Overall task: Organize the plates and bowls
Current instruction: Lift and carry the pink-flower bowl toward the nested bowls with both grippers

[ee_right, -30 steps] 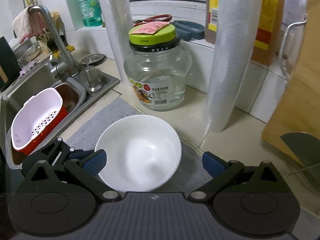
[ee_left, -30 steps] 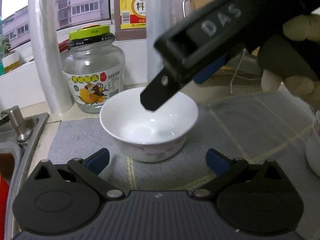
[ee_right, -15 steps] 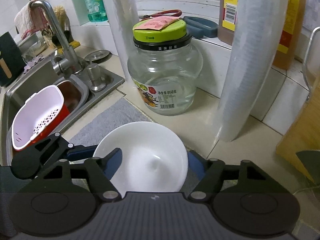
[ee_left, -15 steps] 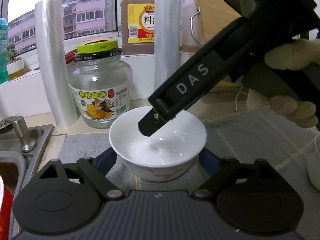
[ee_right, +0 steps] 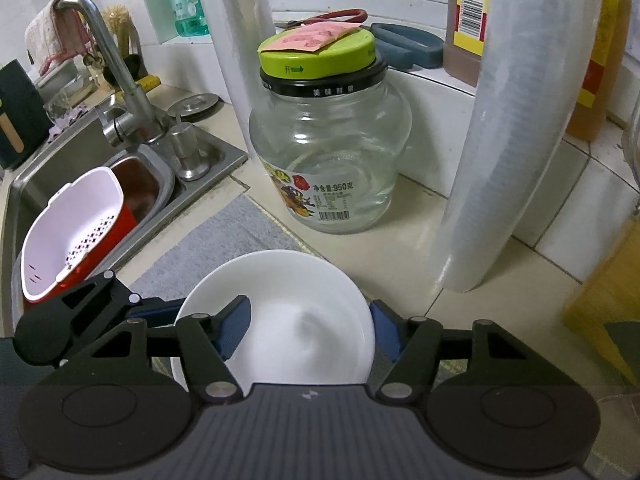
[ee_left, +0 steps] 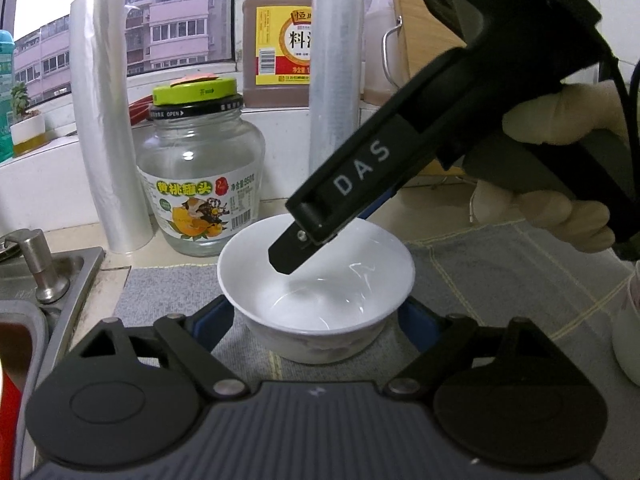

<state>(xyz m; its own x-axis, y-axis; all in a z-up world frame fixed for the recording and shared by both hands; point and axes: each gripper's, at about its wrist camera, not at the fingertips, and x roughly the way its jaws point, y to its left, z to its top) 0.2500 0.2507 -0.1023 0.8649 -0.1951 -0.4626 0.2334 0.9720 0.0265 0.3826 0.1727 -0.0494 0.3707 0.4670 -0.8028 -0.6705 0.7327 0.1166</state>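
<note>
The white bowl (ee_left: pixel 316 280) sits on the grey mat (ee_left: pixel 500 276) on the bench, at 5 o'clock from the glass jar (ee_left: pixel 200 184). It is glazed ceramic, so likely stiff, slippery and breakable. The left gripper (ee_left: pixel 316 322) clasps its outer wall at both sides, while the right gripper (ee_right: pixel 308 332) pinches the rim at 3 o'clock, one finger inside; the rim seems the surest hold.

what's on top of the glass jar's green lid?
A pink slip of paper lies on the green lid of the glass jar, overhanging its back edge. The print is too blurred to read, and the lid surface under it is hidden.
</note>
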